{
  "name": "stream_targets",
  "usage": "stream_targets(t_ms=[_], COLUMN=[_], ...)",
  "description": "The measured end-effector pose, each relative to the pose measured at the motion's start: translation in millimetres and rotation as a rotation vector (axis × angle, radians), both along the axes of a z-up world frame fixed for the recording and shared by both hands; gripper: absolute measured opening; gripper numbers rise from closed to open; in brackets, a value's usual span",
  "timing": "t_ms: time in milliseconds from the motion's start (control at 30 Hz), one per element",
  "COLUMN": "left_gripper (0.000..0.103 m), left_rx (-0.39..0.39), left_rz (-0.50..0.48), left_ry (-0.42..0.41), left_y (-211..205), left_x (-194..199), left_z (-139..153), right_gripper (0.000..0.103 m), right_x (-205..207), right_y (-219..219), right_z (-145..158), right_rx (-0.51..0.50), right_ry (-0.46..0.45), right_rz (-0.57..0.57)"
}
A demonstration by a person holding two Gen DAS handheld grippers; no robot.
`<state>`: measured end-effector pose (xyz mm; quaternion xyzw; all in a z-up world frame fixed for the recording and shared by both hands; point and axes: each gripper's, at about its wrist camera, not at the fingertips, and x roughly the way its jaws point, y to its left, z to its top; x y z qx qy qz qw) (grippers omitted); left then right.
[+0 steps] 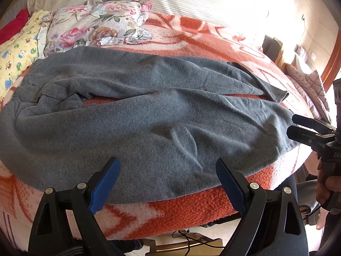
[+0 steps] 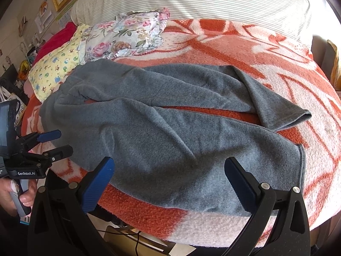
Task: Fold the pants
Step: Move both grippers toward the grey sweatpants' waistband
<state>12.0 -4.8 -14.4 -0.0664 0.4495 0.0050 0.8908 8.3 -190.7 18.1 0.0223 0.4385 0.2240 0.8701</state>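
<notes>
- Pants (image 1: 149, 115) are spread flat on the blanket (image 1: 191, 34), legs slightly apart, waistband beside the pillows (image 1: 93, 23).
- Left gripper (image 1: 168, 183) is held wide open, empty, above the near leg.
- Right gripper (image 2: 169, 183) is likewise open, gripping nothing.

Grey pants (image 1: 162, 115) are covering the middle of the frame, leaving bare orange-and-white blanket (image 2: 245, 51) lying open across the upper right and along the lower edge. In the upper left, a floral cloth heap (image 2: 130, 36) and a yellow printed pillow (image 2: 57, 68) are crowding the waistband end. The right gripper (image 1: 293, 125) is hanging just beside the cuffs at far right.
</notes>
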Motion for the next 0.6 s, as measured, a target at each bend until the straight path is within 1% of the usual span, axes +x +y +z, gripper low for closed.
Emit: stream_targets(t_ms=[600], left_gripper=[0.092], left_rx=[-0.031], left_rz=[-0.014], left_ry=[0.021], left_y=[0.7], left_x=[14.6], left_z=[-4.9], right_gripper=[0.103], right_x=[8.5], right_y=[-17.7], right_z=[-4.4], right_rx=[0.021], right_ry=[0.014], right_rz=[-0.058])
